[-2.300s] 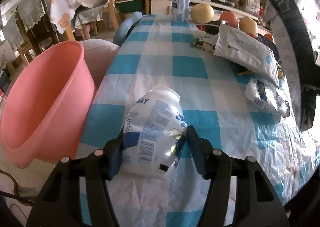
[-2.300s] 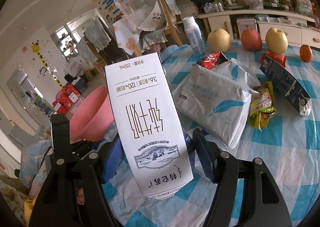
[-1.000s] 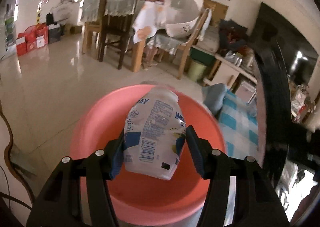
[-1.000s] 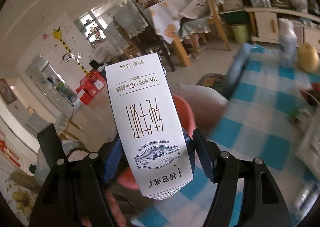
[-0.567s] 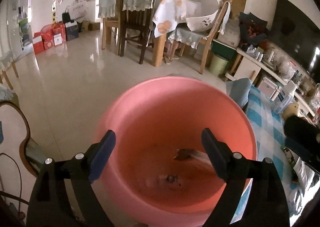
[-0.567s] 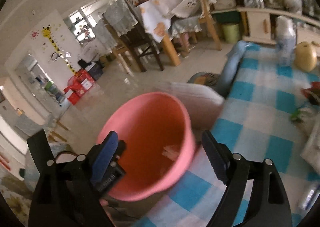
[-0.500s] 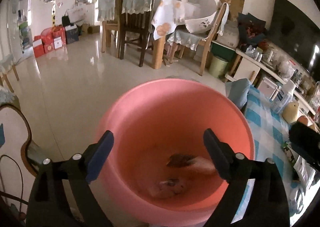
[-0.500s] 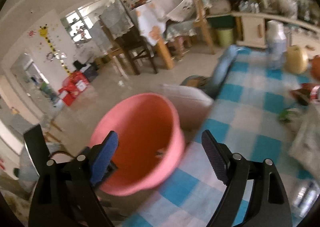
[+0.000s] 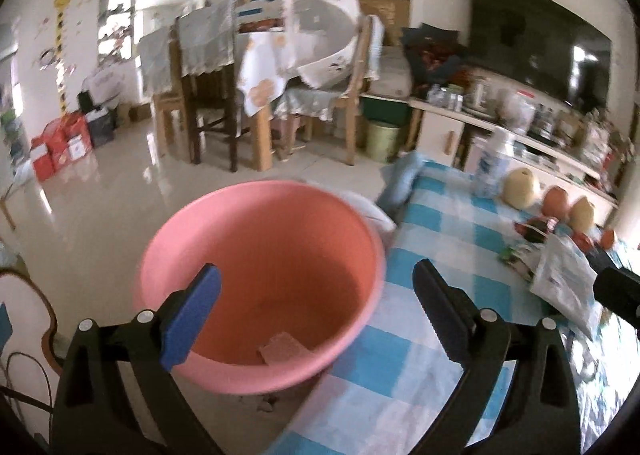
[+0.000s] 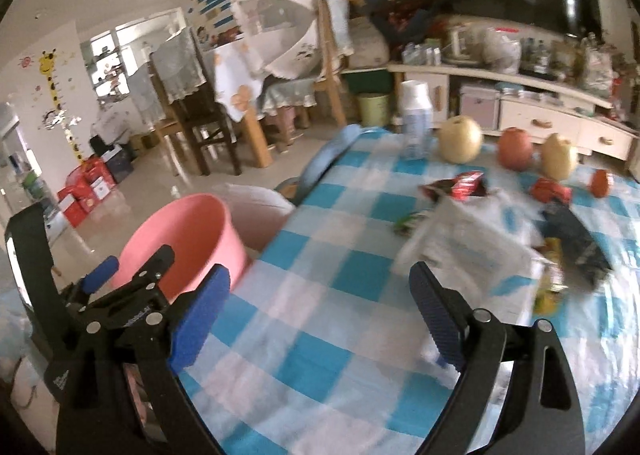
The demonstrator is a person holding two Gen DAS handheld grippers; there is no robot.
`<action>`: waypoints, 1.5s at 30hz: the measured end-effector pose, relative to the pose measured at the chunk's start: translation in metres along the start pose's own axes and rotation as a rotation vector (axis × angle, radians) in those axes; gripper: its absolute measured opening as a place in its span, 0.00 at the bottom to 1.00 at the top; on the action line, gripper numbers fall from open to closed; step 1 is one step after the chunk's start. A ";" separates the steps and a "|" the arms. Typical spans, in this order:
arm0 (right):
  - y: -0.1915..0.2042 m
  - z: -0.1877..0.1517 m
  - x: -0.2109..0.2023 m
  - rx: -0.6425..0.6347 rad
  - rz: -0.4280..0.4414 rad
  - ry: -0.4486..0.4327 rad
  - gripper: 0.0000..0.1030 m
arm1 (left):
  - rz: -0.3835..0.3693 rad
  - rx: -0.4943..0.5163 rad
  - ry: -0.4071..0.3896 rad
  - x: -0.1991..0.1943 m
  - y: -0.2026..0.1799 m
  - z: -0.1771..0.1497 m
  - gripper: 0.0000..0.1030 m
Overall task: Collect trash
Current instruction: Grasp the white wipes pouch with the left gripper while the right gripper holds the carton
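Note:
A pink basin [image 9: 260,239] stands off the left edge of the blue-checked table [image 9: 440,255]; a piece of trash [image 9: 284,347] lies in its bottom. My left gripper [image 9: 316,311] is open and empty above the basin's near rim. My right gripper [image 10: 320,315] is open and empty over the table [image 10: 320,295], with the basin [image 10: 184,239] at its left. More trash lies at the far right: a white pouch [image 10: 472,247], a black packet [image 10: 576,239], red wrappers [image 10: 460,183] and a yellow wrapper [image 10: 552,287]. The white pouch also shows in the left wrist view [image 9: 564,283].
A white bottle [image 10: 416,123] and several fruits [image 10: 460,139] stand at the table's far end. A pale cushion [image 10: 256,211] sits behind the basin. Chairs and a second covered table [image 9: 256,95] stand across the tiled floor. A cabinet [image 10: 540,107] lines the far wall.
Both grippers opened over the basin, dropping the white bottle and the milk carton into it. Both have since swung right, back toward the table.

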State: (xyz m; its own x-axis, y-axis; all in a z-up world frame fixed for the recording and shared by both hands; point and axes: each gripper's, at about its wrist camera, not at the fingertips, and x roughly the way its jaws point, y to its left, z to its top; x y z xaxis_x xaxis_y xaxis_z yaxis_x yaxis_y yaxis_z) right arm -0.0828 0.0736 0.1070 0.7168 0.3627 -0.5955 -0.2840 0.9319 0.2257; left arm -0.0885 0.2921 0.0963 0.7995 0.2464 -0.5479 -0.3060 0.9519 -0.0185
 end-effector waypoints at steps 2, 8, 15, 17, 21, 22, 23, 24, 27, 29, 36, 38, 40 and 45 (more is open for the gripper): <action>-0.010 -0.004 -0.012 0.004 -0.016 -0.015 0.88 | -0.020 0.027 -0.003 -0.007 -0.014 -0.002 0.94; -0.034 -0.010 -0.039 -0.002 -0.074 -0.066 0.88 | -0.088 0.065 -0.010 -0.028 -0.046 -0.006 0.94; -0.067 -0.017 -0.063 0.031 -0.113 -0.108 0.88 | -0.152 0.105 -0.006 -0.048 -0.081 -0.013 0.94; -0.077 -0.018 -0.069 0.040 -0.124 -0.119 0.88 | -0.172 0.123 0.000 -0.053 -0.094 -0.016 0.94; -0.098 -0.021 -0.078 0.066 -0.143 -0.132 0.88 | -0.201 0.153 0.009 -0.060 -0.114 -0.021 0.94; -0.104 -0.022 -0.080 0.073 -0.150 -0.136 0.88 | -0.207 0.158 0.011 -0.061 -0.118 -0.022 0.94; -0.111 -0.023 -0.082 0.080 -0.158 -0.139 0.88 | -0.213 0.161 0.013 -0.062 -0.122 -0.023 0.94; -0.115 -0.023 -0.083 0.084 -0.163 -0.140 0.88 | -0.219 0.164 0.017 -0.063 -0.125 -0.025 0.94; -0.131 -0.027 -0.086 0.105 -0.179 -0.141 0.88 | -0.246 0.166 0.035 -0.063 -0.138 -0.029 0.94; -0.141 -0.029 -0.086 0.115 -0.186 -0.137 0.88 | -0.258 0.165 0.046 -0.063 -0.145 -0.031 0.94; -0.193 -0.034 -0.088 0.166 -0.210 -0.103 0.88 | -0.302 0.164 0.089 -0.059 -0.171 -0.040 0.94; -0.211 -0.035 -0.086 0.191 -0.225 -0.088 0.88 | -0.318 0.161 0.106 -0.057 -0.178 -0.041 0.94; -0.230 -0.034 -0.082 0.215 -0.226 -0.061 0.88 | -0.342 0.142 0.130 -0.052 -0.185 -0.042 0.94; -0.257 -0.031 -0.067 0.189 -0.249 -0.006 0.88 | -0.419 0.026 0.233 -0.033 -0.200 -0.042 0.94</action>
State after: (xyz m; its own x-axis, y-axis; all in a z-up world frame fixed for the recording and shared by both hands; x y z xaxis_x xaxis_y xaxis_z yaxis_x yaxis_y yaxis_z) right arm -0.0777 -0.1907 0.0650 0.7531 0.1230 -0.6463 0.0237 0.9767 0.2134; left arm -0.0752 0.0863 0.0829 0.7132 -0.2036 -0.6707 0.0331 0.9656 -0.2579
